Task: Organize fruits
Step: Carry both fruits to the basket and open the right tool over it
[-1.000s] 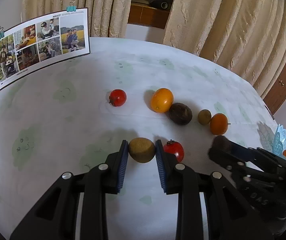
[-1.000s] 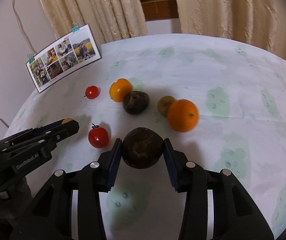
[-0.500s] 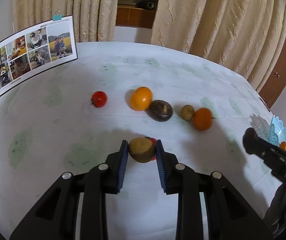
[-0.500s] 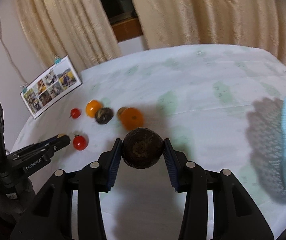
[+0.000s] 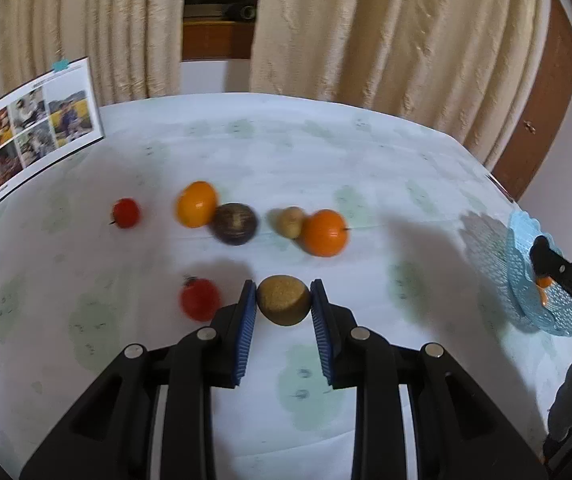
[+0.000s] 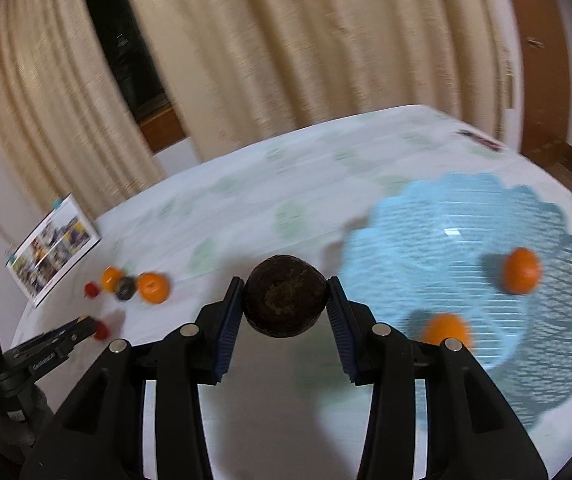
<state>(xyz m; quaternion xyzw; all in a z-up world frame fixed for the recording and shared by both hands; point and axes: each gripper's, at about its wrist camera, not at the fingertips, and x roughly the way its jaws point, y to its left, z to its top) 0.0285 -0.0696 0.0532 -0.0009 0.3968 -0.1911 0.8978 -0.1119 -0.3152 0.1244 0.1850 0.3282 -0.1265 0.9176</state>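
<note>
My left gripper (image 5: 283,304) is shut on a brown kiwi (image 5: 283,299) and holds it above the table. On the cloth beyond lie two tomatoes (image 5: 200,299) (image 5: 125,213), two oranges (image 5: 197,204) (image 5: 324,232), a dark passion fruit (image 5: 233,223) and a small kiwi (image 5: 290,221). My right gripper (image 6: 285,300) is shut on a dark round passion fruit (image 6: 284,295), held just left of a light blue lattice basket (image 6: 466,240) with two oranges (image 6: 520,270) (image 6: 446,328) in it. The basket also shows in the left wrist view (image 5: 526,280), with the right gripper (image 5: 542,254) over it.
A photo card (image 5: 25,128) stands clipped at the table's back left. Cream curtains (image 5: 366,32) hang behind the round table (image 5: 286,152). A wooden door (image 5: 542,112) is at the right. The left gripper shows at the lower left of the right wrist view (image 6: 93,326).
My right gripper has carried the dark fruit up and to the right, from the fruit row to the blue basket. My left gripper has lifted the kiwi and shifted right; the near tomato now lies to its left.
</note>
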